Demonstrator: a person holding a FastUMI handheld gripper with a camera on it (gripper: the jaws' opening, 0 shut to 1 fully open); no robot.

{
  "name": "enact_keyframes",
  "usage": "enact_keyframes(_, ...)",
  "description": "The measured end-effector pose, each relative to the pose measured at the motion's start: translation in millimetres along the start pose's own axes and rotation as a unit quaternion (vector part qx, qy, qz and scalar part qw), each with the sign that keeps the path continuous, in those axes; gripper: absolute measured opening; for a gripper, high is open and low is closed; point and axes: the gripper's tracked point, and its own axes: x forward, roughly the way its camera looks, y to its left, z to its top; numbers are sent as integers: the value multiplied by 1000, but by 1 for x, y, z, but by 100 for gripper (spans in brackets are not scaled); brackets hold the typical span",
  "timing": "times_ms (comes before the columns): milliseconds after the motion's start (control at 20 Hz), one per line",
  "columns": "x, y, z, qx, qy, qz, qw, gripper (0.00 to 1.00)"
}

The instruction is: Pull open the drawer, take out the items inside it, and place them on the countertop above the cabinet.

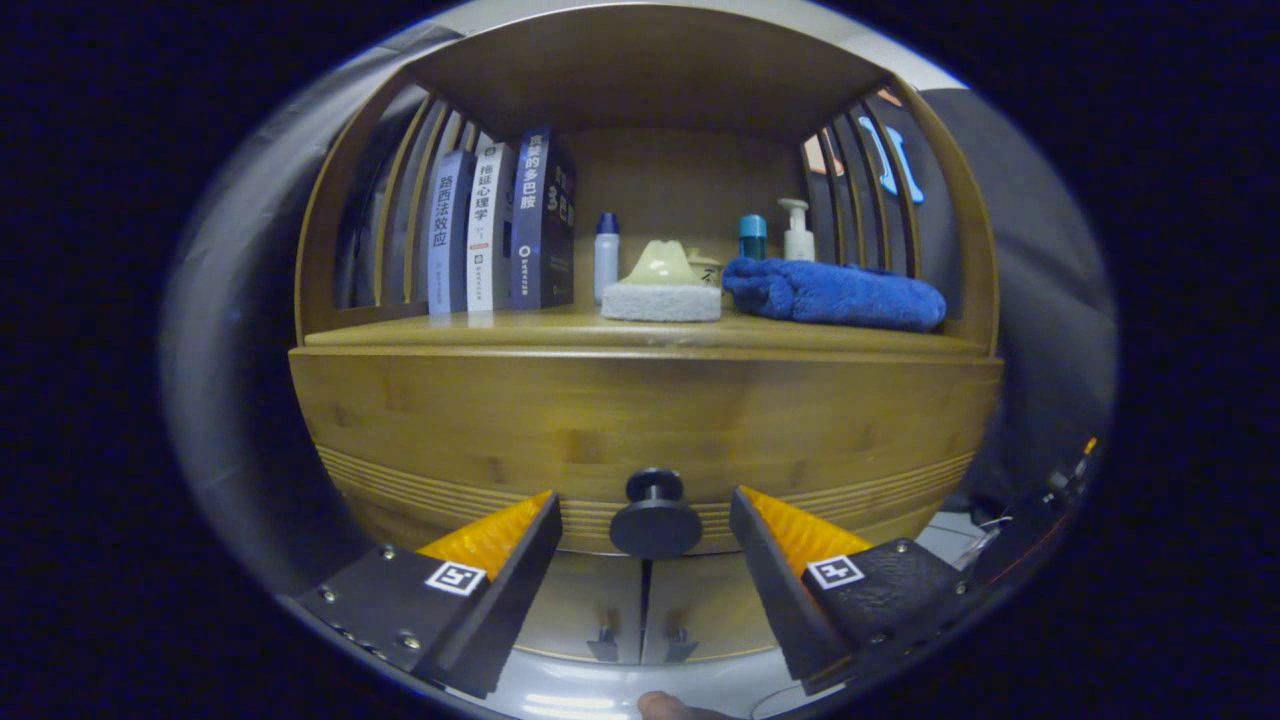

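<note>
Wooden cabinet (pixel 640 420): three books (pixel 495 235), one knob (pixel 655 520) between open claw (pixel 645 530).

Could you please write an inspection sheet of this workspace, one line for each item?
Surface: wooden countertop, partly occupied.
Job's things: drawer closed; round knob between the fingers, untouched.
Clutter: three books, sponge, blue towel, three bottles behind.
Grippers: tool open, fingers either side of the knob.
Cables: thin wires right of the cabinet.
Surroundings: slatted side walls, lower cabinet doors.
</note>
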Motion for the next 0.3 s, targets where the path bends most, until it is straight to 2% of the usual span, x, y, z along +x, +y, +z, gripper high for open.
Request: enact_keyframes(300, -50, -14, 11, -5, 14, -4, 1000, 100)
